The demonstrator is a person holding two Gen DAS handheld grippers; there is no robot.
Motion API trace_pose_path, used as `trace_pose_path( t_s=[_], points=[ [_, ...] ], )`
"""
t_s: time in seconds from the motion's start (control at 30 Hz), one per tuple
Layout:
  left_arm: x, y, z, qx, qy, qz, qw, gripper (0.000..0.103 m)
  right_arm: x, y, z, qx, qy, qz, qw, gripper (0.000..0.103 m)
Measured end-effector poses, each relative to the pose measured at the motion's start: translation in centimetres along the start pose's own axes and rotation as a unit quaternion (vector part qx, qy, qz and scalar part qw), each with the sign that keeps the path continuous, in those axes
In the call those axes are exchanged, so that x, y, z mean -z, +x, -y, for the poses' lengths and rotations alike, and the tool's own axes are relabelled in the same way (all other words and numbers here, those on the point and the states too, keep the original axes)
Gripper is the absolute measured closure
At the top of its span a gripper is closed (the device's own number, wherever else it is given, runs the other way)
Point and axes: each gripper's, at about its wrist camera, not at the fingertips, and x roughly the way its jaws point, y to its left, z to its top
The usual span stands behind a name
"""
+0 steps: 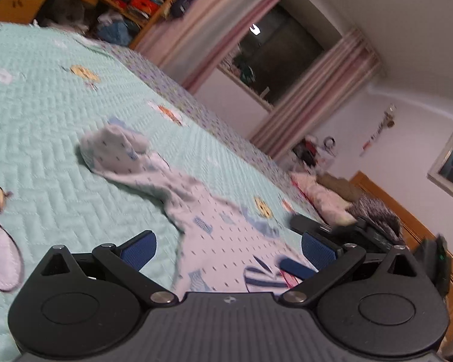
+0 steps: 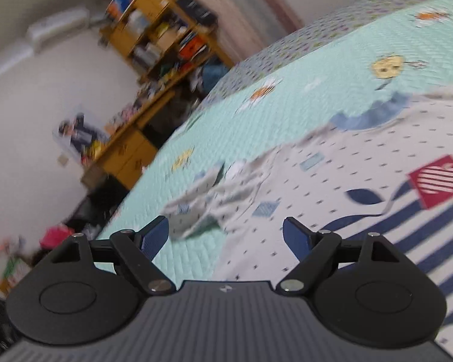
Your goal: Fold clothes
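Low over shirt, both grippers' fingers spread

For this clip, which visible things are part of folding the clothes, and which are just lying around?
Part of the job:
- white printed garment, spread on the bed
- left gripper, open
- right gripper, open

Lying about:
- bedspread, the work surface
- pillows at the headboard
- wooden shelves
- curtains
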Motion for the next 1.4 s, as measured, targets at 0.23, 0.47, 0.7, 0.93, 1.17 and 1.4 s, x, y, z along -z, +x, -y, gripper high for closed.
trace_pose_path(
  t_s=[0.23, 0.47, 0.7, 0.93, 1.17, 1.4],
  points=[
    [0.3, -3.0, -0.3, -0.125, -0.008, 0.059, 0.9903, 0.001, 0.4, -3.6, 4.2, 0.001, 0.137, -0.026, 0.99, 0.014],
    [1.6, -9.4, -1.0, -0.184, -0.011, 0.064, 0.9807, 0.001, 3.1, -6.8, 2.4, 0.004, 0.022, -0.104, 0.994, 0.014],
    [4.0, -16.0, -2.3, -0.23, -0.029, 0.085, 0.9689, 0.001, 4.8, -8.8, 3.8, -0.038, 0.105, -0.111, 0.987, 0.014],
    [5.1, -18.4, -4.1, -0.248, -0.057, 0.094, 0.9626, 0.001, 3.3, -9.6, 3.1, -0.037, 0.112, -0.058, 0.991, 0.014],
    [5.1, -17.8, -6.3, -0.243, -0.091, 0.094, 0.9612, 0.001, 5.4, -5.0, 6.2, -0.018, 0.198, -0.103, 0.975, 0.015],
    [5.2, -17.4, -6.7, -0.239, -0.101, 0.097, 0.9608, 0.001, 2.9, -6.9, 2.6, 0.005, 0.113, -0.061, 0.992, 0.015]
  ],
)
